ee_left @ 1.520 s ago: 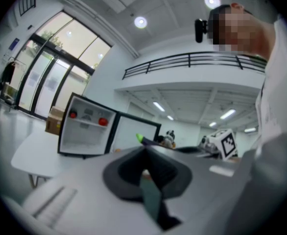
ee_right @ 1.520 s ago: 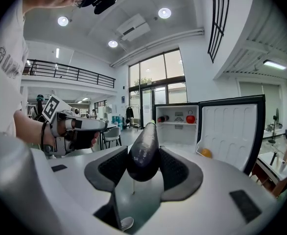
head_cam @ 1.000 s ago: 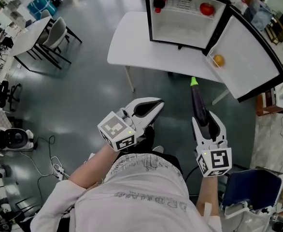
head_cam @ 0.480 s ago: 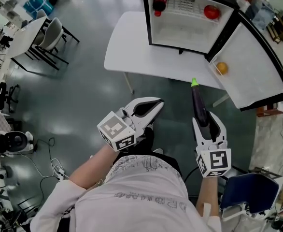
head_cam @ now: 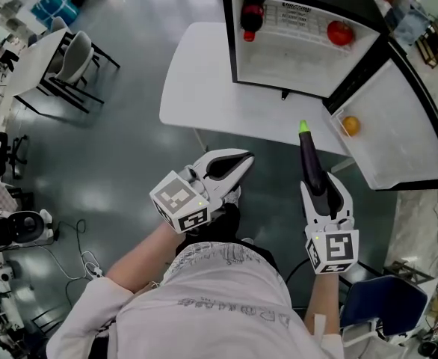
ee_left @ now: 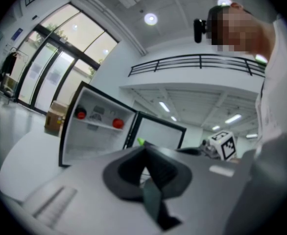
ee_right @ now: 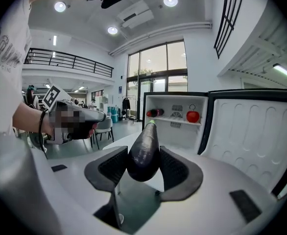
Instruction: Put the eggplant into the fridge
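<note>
A grey chair [head_cam: 81, 51] stands far left on the floor [head_cam: 122, 170], well apart from everything else. The left tongs [head_cam: 234, 164] hang over the floor in front of the bench's [head_cam: 196, 81] near edge. Their own view shows the pads pressed together with nothing between them. The white bench carries the fridge [head_cam: 279, 62] at its far right corner. The fridge is open towards the person, and a red round fruit [head_cam: 340, 32] sits at the right end of its upper shelf. The right tongs [head_cam: 323, 189] are clenched on the eggplant [head_cam: 310, 159], gripping its dark, thick lower part from both sides. The eggplant is outside the fridge and points towards it. Its green tip is just at the bench's near edge, below the open compartment. Farthest right, the fridge's door [head_cam: 398, 137] swings out past the bench's right edge, with an orange fruit [head_cam: 350, 126] sitting in its inner shelf.
</note>
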Tool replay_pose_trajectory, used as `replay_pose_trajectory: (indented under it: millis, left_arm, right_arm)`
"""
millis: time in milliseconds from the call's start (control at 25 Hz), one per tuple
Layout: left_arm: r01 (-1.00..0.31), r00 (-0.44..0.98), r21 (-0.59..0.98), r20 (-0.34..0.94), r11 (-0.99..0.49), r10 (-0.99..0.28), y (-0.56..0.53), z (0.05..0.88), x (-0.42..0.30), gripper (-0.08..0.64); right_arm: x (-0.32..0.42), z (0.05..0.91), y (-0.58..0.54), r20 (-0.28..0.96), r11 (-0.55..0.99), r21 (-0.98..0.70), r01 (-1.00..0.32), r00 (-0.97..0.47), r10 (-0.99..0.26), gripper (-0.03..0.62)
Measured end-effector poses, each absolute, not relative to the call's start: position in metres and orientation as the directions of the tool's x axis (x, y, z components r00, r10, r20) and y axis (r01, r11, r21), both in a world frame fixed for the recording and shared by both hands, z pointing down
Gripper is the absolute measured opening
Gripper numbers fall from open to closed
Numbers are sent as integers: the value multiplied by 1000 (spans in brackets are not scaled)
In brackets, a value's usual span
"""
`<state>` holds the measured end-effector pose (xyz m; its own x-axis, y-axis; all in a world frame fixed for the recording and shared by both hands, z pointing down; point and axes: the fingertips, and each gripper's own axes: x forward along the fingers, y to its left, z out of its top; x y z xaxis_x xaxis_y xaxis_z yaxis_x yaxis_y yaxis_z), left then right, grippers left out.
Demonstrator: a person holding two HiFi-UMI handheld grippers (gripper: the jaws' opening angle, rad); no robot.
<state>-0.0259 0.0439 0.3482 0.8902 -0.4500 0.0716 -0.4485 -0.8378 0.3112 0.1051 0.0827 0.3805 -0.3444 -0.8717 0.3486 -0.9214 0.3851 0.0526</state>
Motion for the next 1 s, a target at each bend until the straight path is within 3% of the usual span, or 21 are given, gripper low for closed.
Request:
replay_pose_trajectory:
  millis: [1000]
  left_arm:
    - [-367, 930, 267, 79, -891, -359, -109, 338, -47, 8]
  right_arm:
    - [73, 368, -65, 373, 319, 85, -944, -267, -889, 196]
